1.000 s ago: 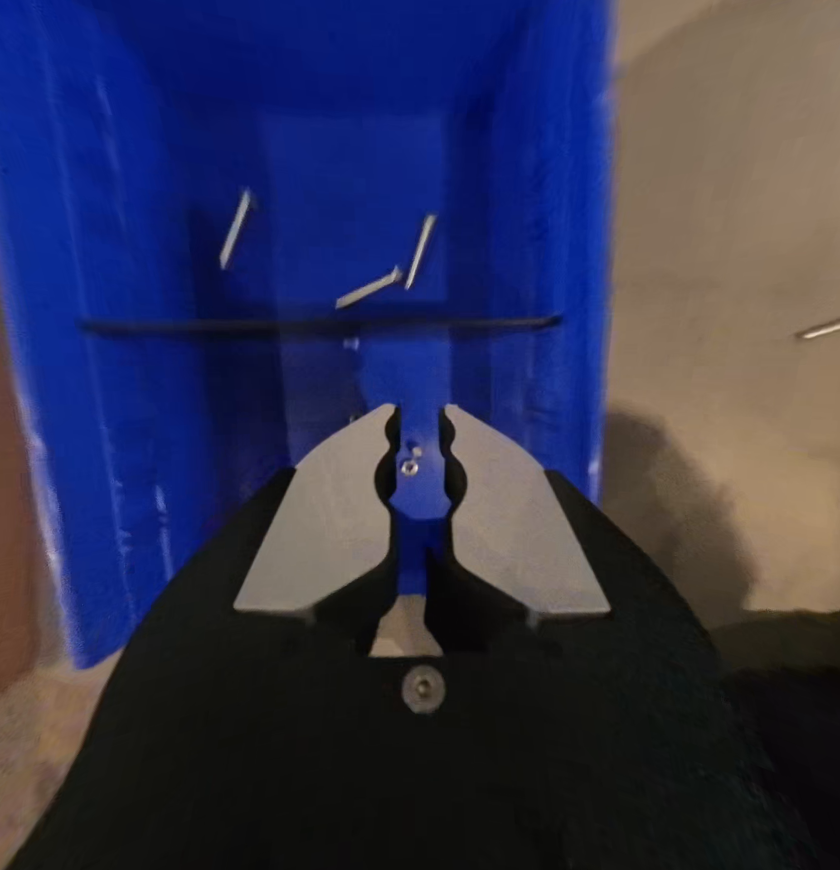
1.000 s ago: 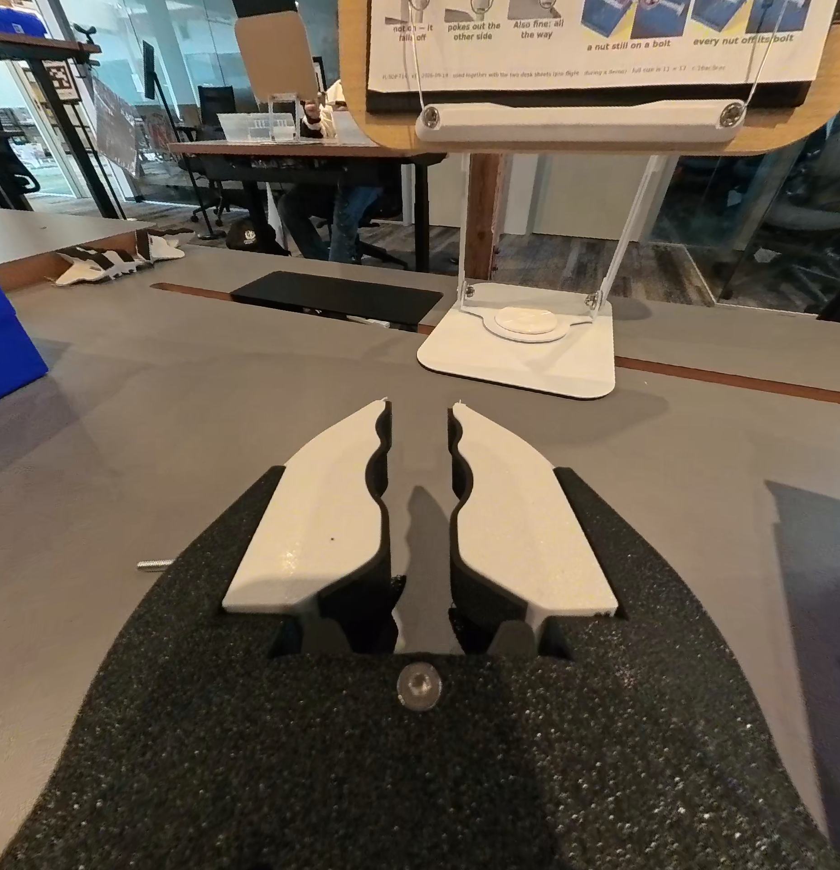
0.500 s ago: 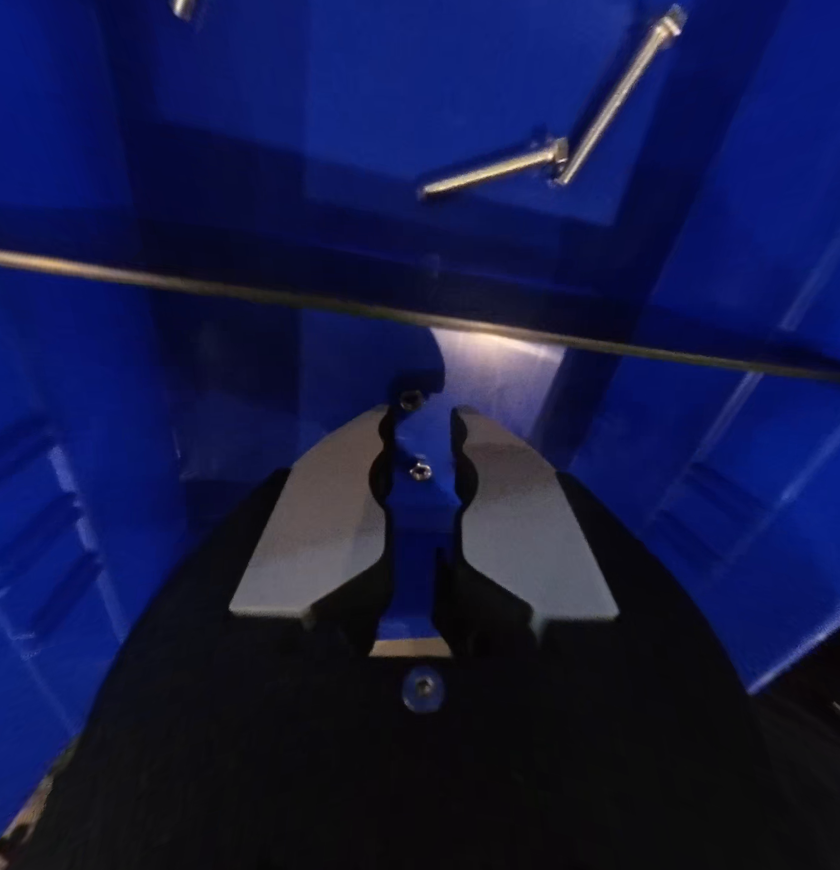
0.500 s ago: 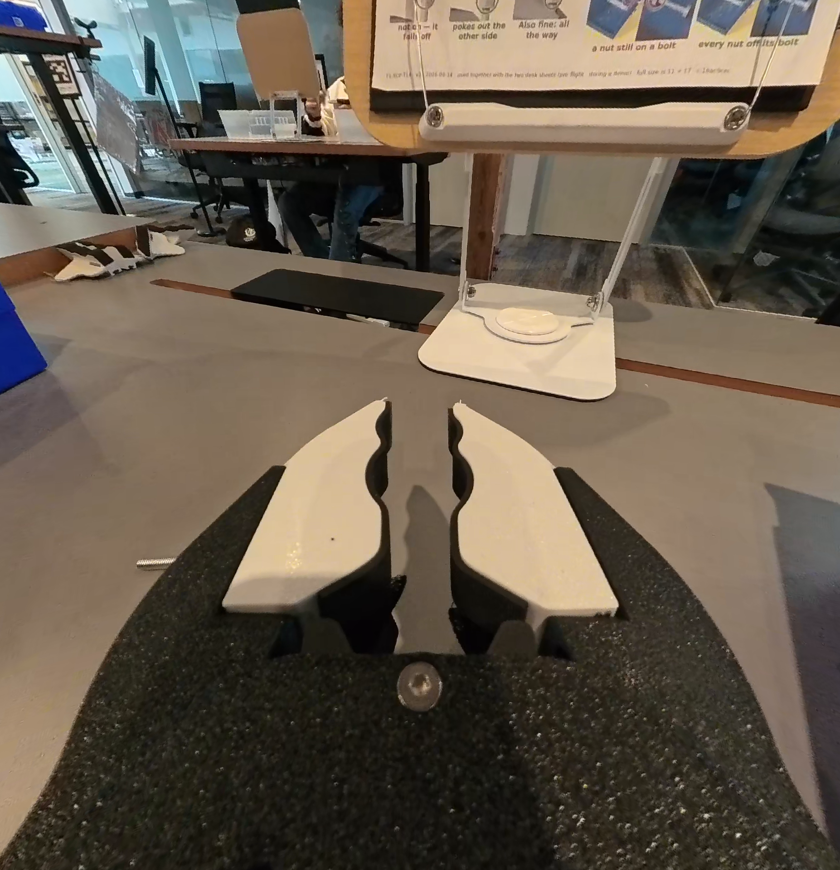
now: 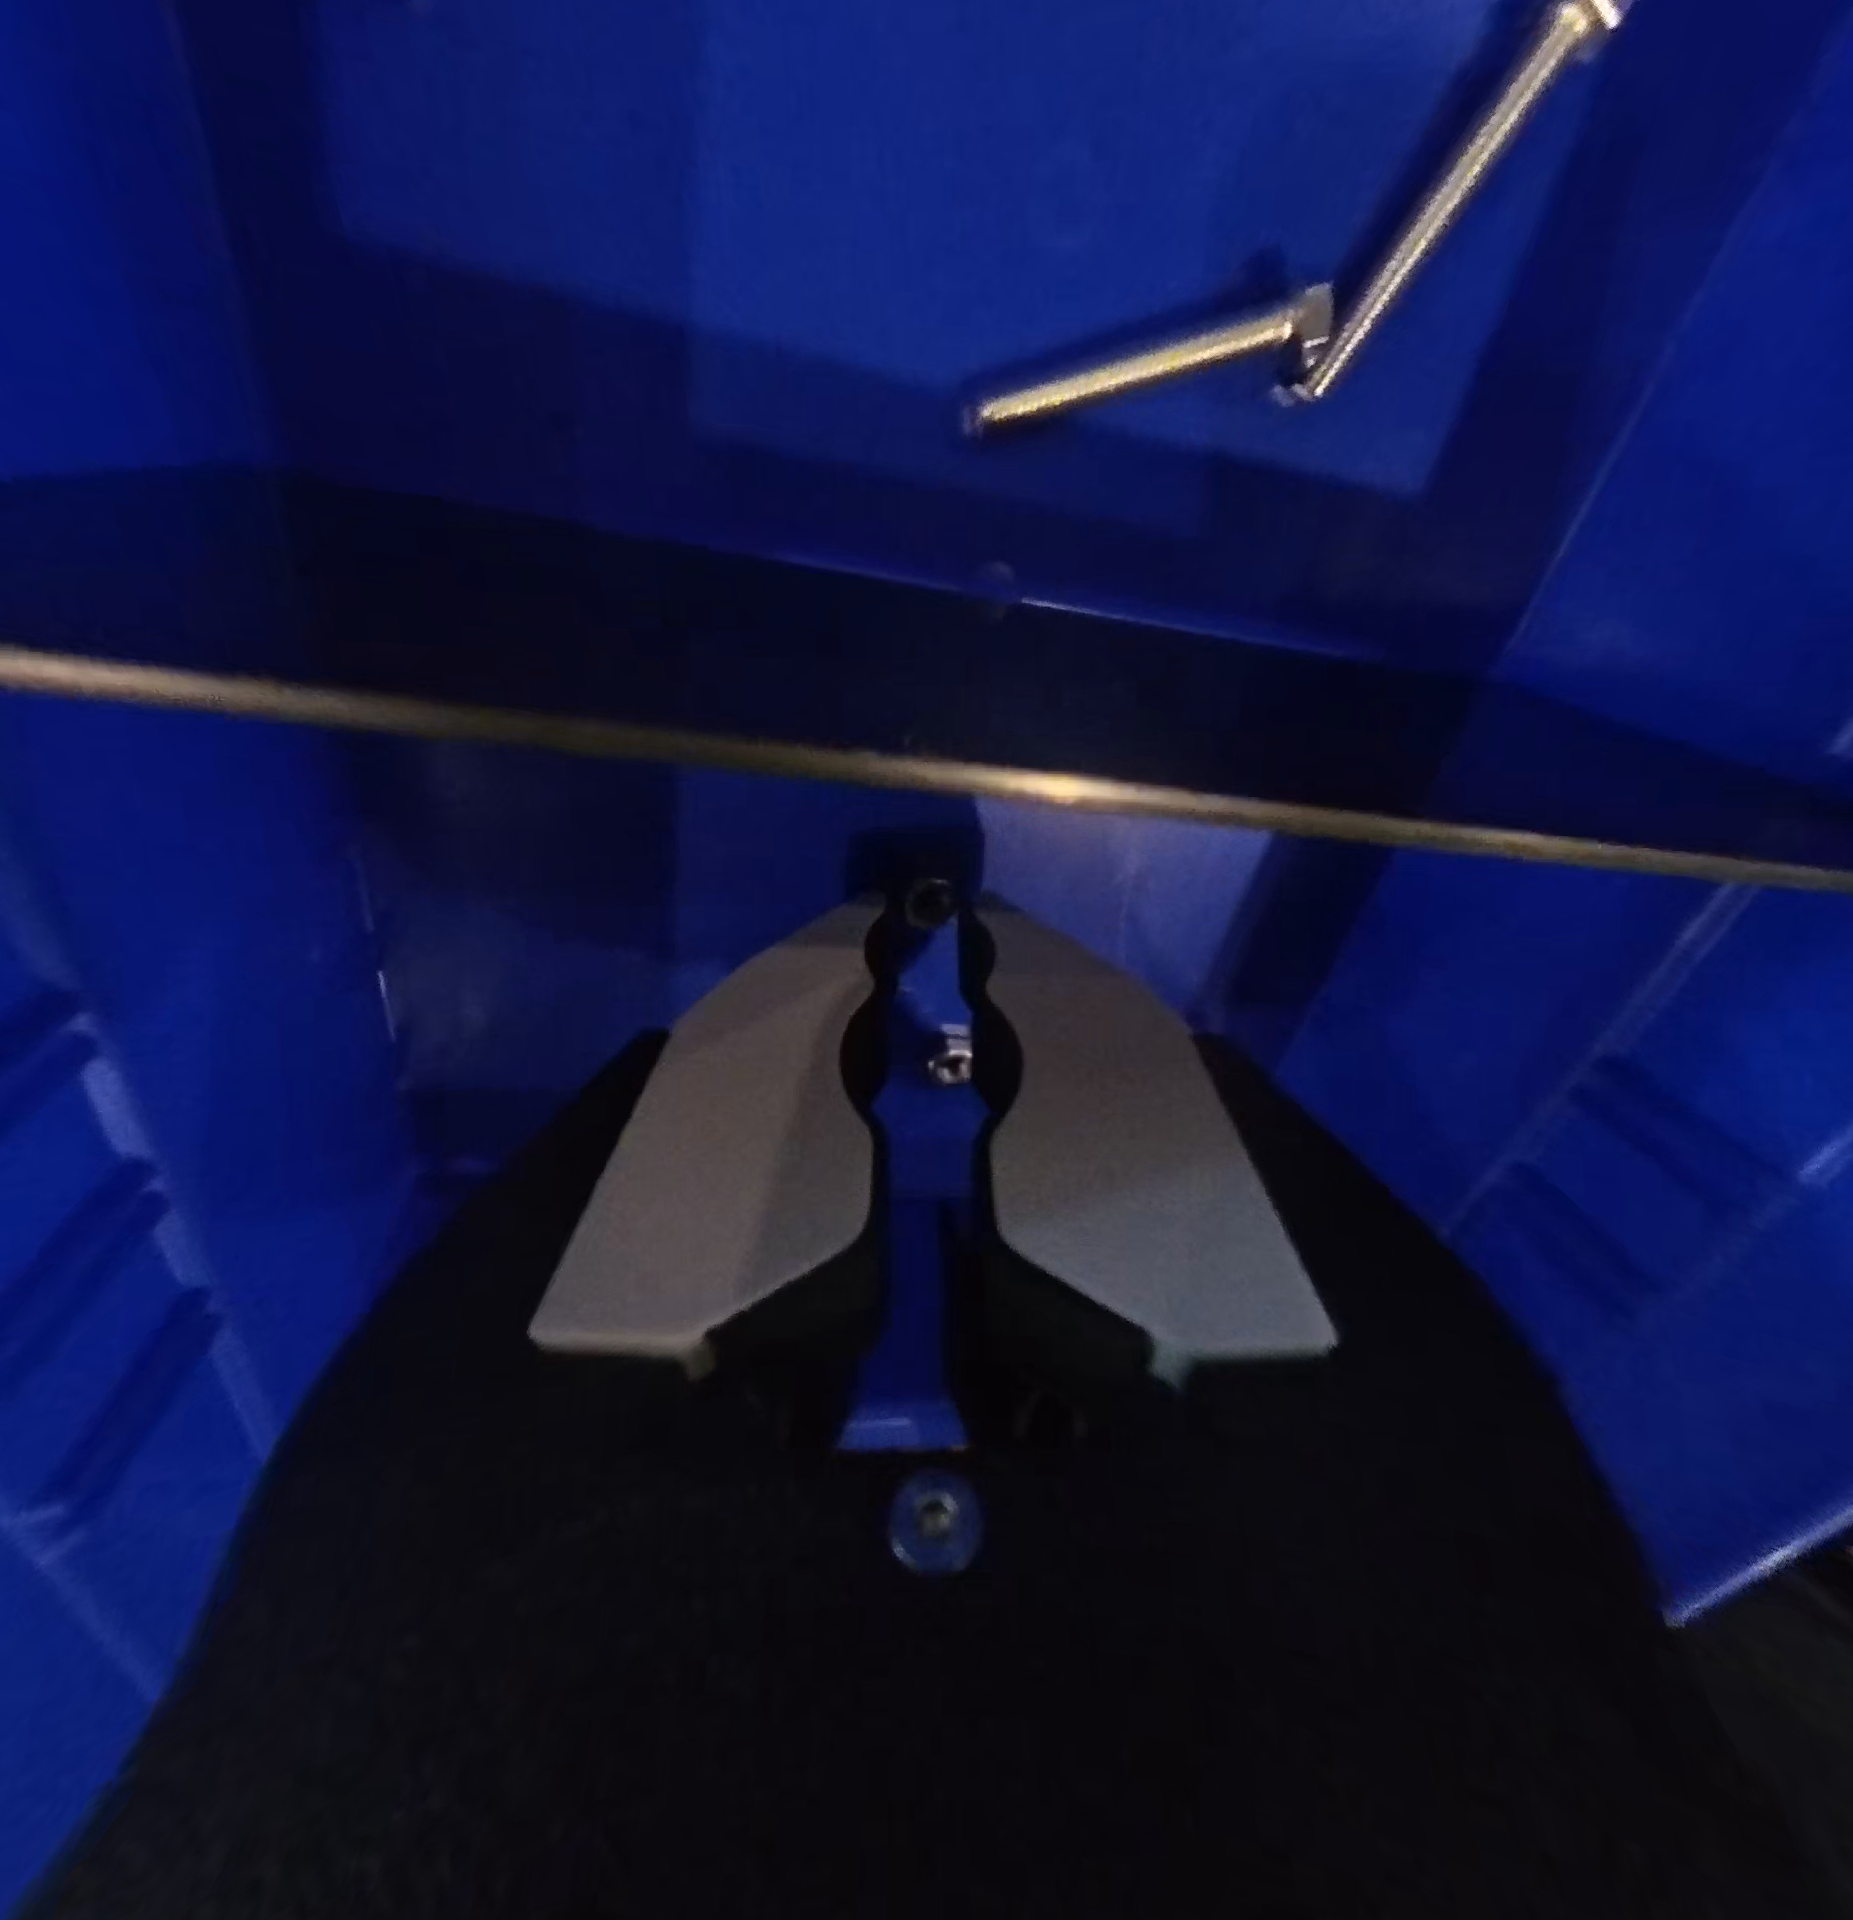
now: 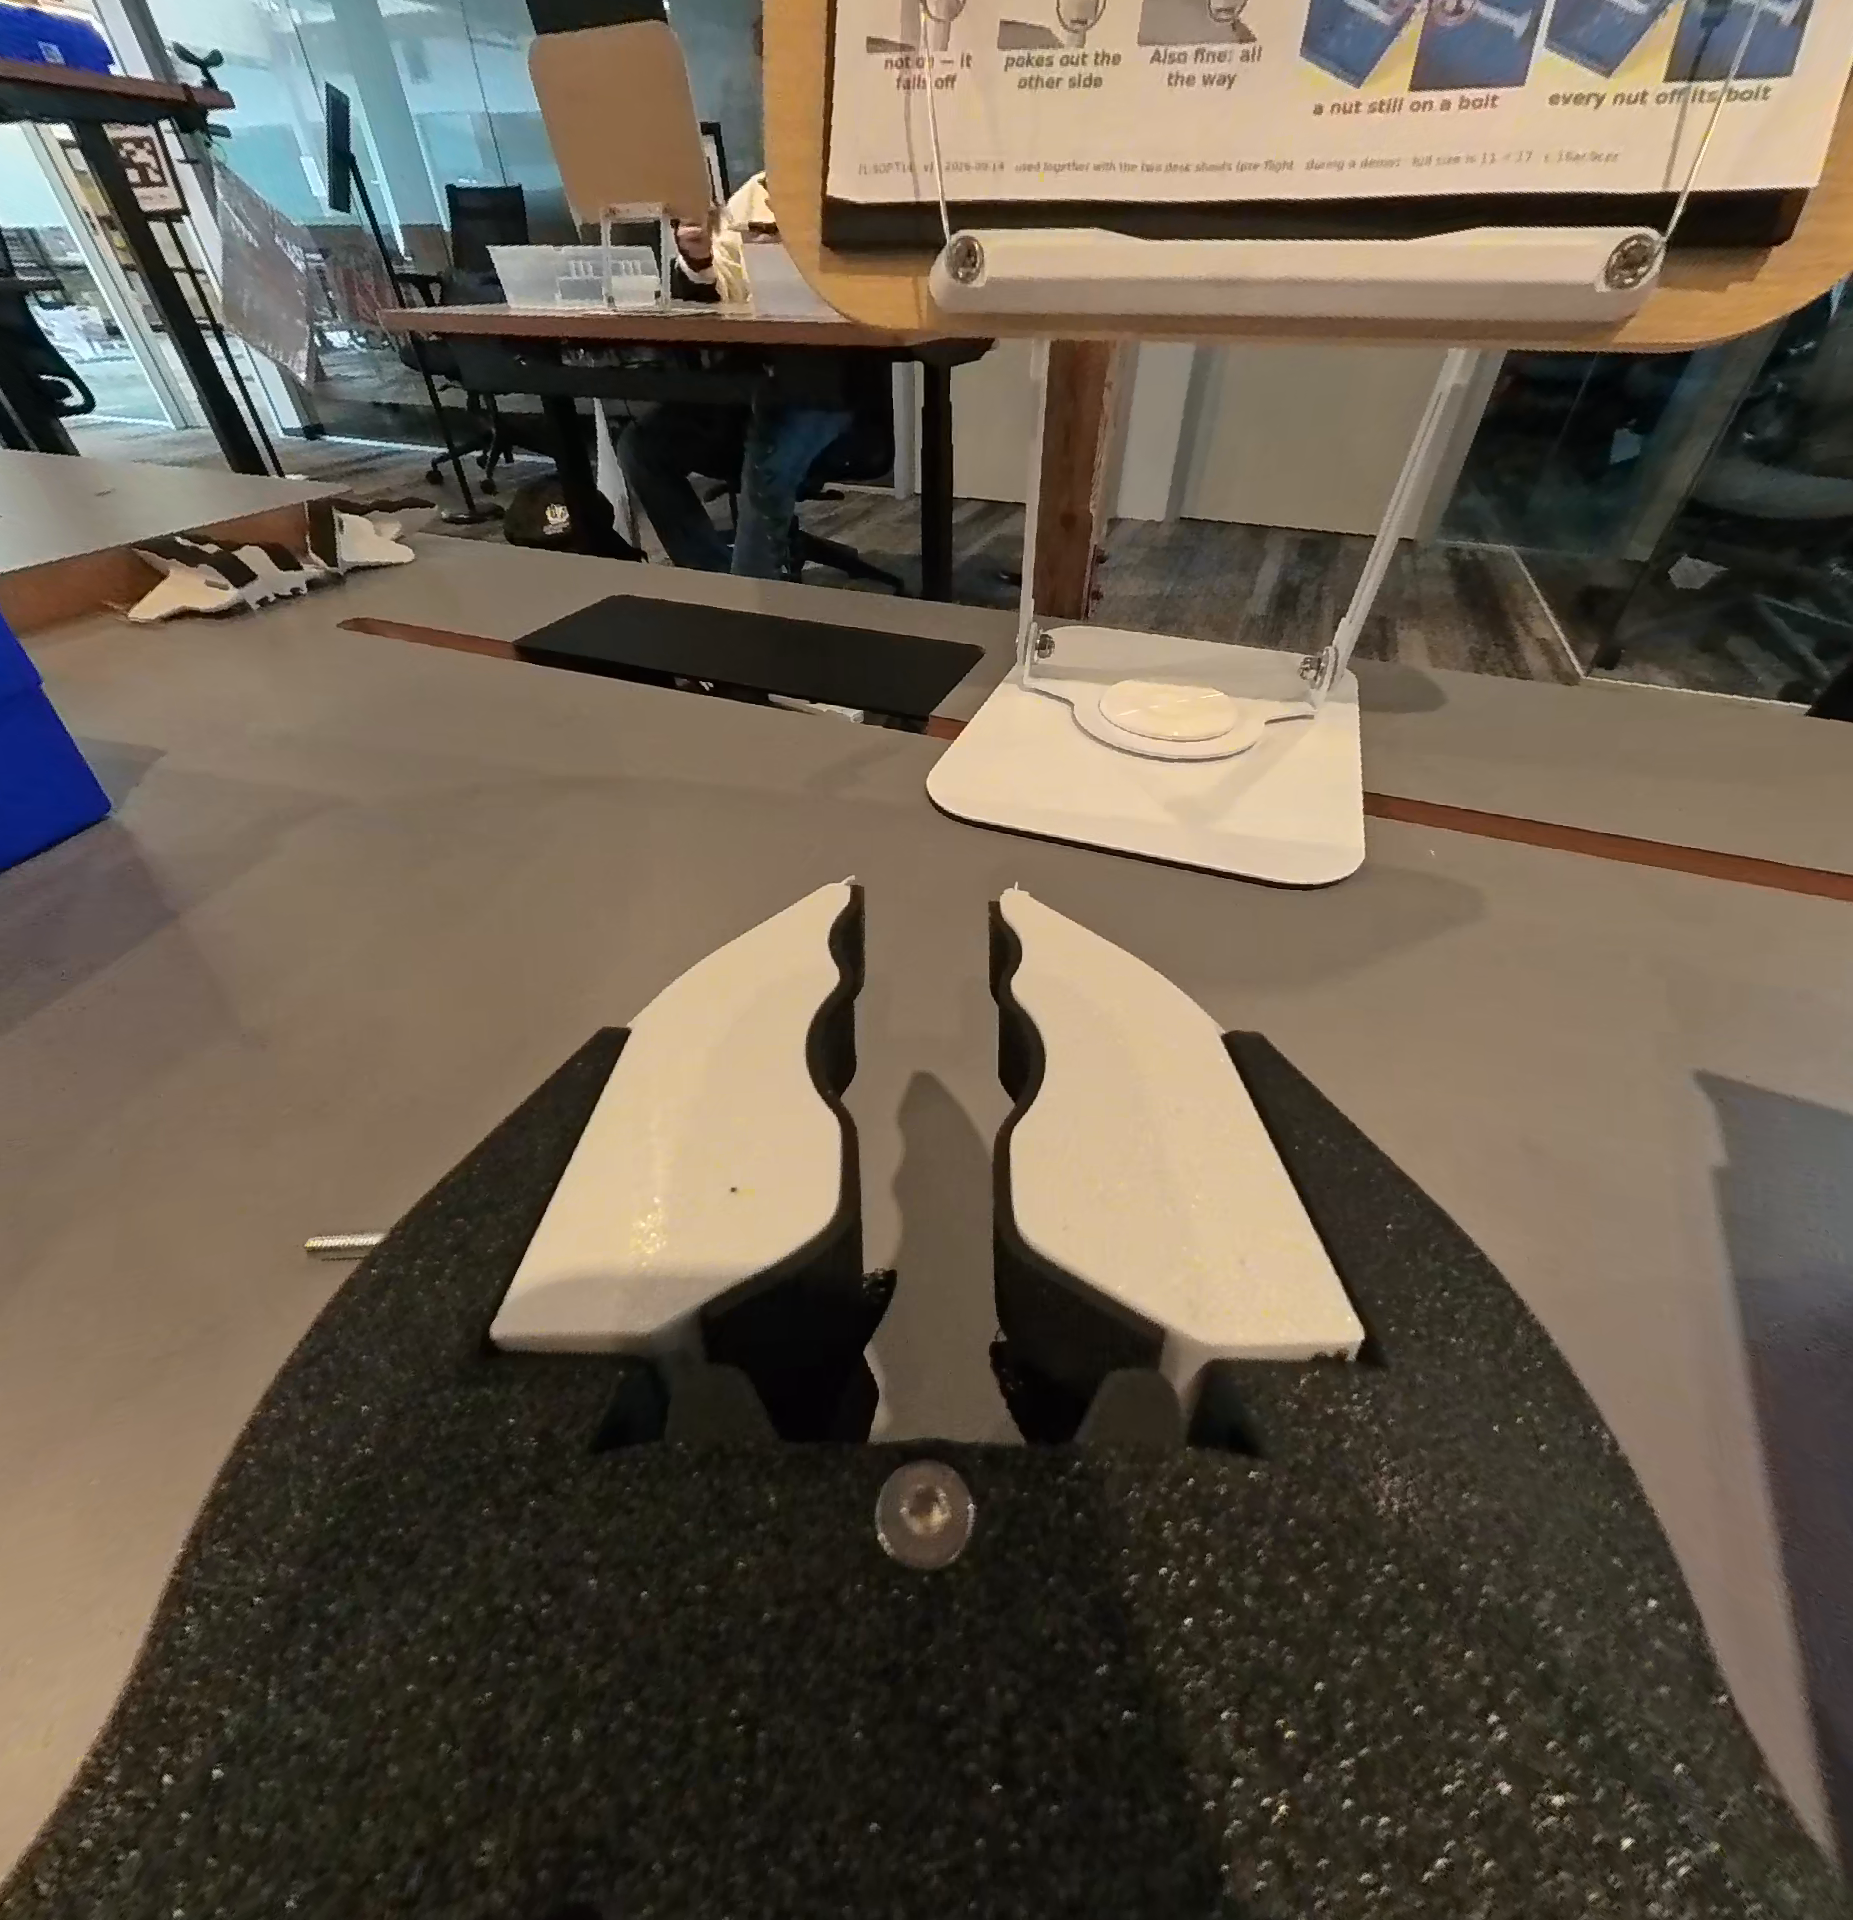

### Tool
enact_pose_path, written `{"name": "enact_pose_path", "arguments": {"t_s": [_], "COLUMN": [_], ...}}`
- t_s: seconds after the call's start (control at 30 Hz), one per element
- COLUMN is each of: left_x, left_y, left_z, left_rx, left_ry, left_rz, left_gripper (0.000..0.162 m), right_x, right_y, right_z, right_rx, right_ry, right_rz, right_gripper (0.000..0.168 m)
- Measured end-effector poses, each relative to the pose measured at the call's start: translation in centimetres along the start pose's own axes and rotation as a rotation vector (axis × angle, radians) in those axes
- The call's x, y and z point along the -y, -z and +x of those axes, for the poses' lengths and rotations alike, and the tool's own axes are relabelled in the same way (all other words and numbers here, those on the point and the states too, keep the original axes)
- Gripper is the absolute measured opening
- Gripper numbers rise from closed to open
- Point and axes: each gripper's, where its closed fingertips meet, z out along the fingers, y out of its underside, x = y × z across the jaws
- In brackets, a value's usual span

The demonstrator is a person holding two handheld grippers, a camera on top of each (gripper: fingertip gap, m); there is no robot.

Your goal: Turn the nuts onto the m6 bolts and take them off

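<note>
We see our left tool (image 5: pixel 932 925) parted inside the blue bin (image 5: pixel 278 1039), a nut (image 5: pixel 946 1062) loose between its fingers; our right tool (image 6: pixel 927 904) hangs parted, empty, over the bench (image 6: pixel 382 883)

L wrist cam deep inside blue bin (image 5: pixel 1680 727); R cam low over grey table (image 6: pixel 486 935), bin (image 6: pixel 18 748) far left.
</note>
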Motion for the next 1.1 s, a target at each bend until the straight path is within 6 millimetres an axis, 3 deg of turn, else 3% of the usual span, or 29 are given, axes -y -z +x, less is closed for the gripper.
{"name": "enact_pose_path", "arguments": {"t_s": [0.1, 0.17, 0.23, 0.3, 0.4, 0.47, 0.53, 0.63, 0.73, 0.83, 1.1], "left_x": [-0.2, 0.2, 0.9, 1.7, 2.2, 1.8, 1.4, 1.2, 0.7, 0.7, 1.0], "left_y": [1.2, 3.4, 6.3, 9.1, 10.5, 9.1, 6.3, 1.8, -1.7, -3.5, -5.9], "left_z": [-0.2, 0.3, 2.2, 5.8, 14.8, 20.9, 25.6, 30.0, 32.4, 34.3, 35.1], "left_rx": [0.027, 0.050, 0.057, 0.045, -0.042, -0.095, -0.122, -0.142, -0.168, -0.207, -0.159], "left_ry": [0.000, -0.017, -0.085, -0.224, -0.576, -0.822, -1.004, -1.156, -1.238, -1.245, -1.277], "left_rz": [0.036, 0.135, 0.278, 0.419, 0.512, 0.481, 0.406, 0.304, 0.236, 0.248, 0.243], "left_gripper": [0.011, 0.011, 0.010, 0.010, 0.010, 0.010, 0.010, 0.010, 0.010, 0.010, 0.010], "right_x": [0.0, 0.0, 0.0, 0.0, 0.1, 0.1, 0.1, 0.1, 0.1, 0.1, -0.6], "right_y": [0.0, 0.0, 0.0, 0.0, 0.0, 0.0, 0.0, 0.0, 0.1, 0.0, -0.3], "right_z": [0.0, 0.0, 0.0, -0.1, -0.1, -0.1, -0.1, 0.0, 0.1, 0.0, -0.5], "right_rx": [-0.001, -0.001, -0.001, 0.000, 0.003, 0.004, 0.004, 0.001, -0.002, 0.009, 0.040], "right_ry": [0.000, 0.000, 0.003, 0.006, 0.005, 0.002, 0.001, 0.006, 0.007, 0.009, 0.033], "right_rz": [0.001, 0.001, 0.001, 0.002, 0.009, 0.008, 0.010, 0.010, 0.012, 0.008, -0.038], "right_gripper": [0.023, 0.023, 0.023, 0.023, 0.023, 0.023, 0.023, 0.024, 0.023, 0.023, 0.022]}}
